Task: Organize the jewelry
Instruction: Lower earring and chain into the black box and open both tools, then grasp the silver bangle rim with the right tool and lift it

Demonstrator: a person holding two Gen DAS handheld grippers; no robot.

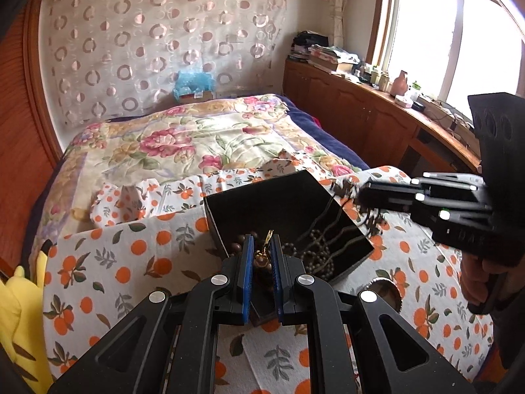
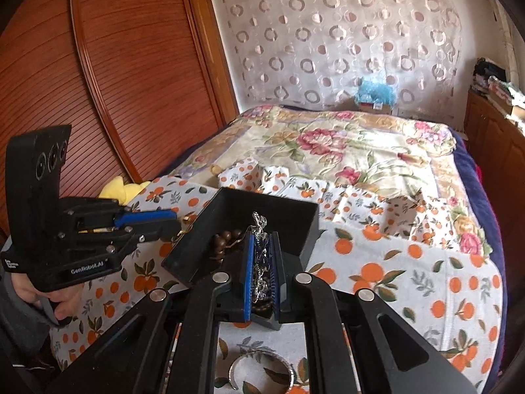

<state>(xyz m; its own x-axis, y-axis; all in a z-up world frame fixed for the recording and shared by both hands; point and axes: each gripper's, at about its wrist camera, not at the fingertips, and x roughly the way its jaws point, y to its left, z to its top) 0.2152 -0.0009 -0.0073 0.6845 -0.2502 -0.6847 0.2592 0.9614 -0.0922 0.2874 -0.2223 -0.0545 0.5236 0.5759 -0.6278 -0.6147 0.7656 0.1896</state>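
An open black box [image 1: 262,203] [image 2: 279,210] stands on an orange-print cloth and holds strings of brown beads [image 1: 315,249] [image 2: 226,239]. My left gripper [image 1: 261,239] hovers over the box's near edge, shut on a small gold piece of jewelry [image 1: 262,257]. The right wrist view shows that gripper [image 2: 177,221] at the box's left side, with the gold piece [image 2: 185,220] at its tip. My right gripper [image 2: 262,236] is shut on a silver chain [image 2: 261,226] above the box. It [image 1: 359,197] also reaches in from the right in the left wrist view, where the chain [image 1: 374,220] dangles blurred.
A silver bangle [image 2: 259,371] [image 1: 384,292] lies on the cloth [image 1: 108,262] near the box. Folded cloth compartments [image 2: 403,213] sit behind the box on the floral bedspread [image 1: 197,138]. A yellow plush toy [image 1: 19,312] is at the left, a wooden cabinet [image 1: 361,115] at the right.
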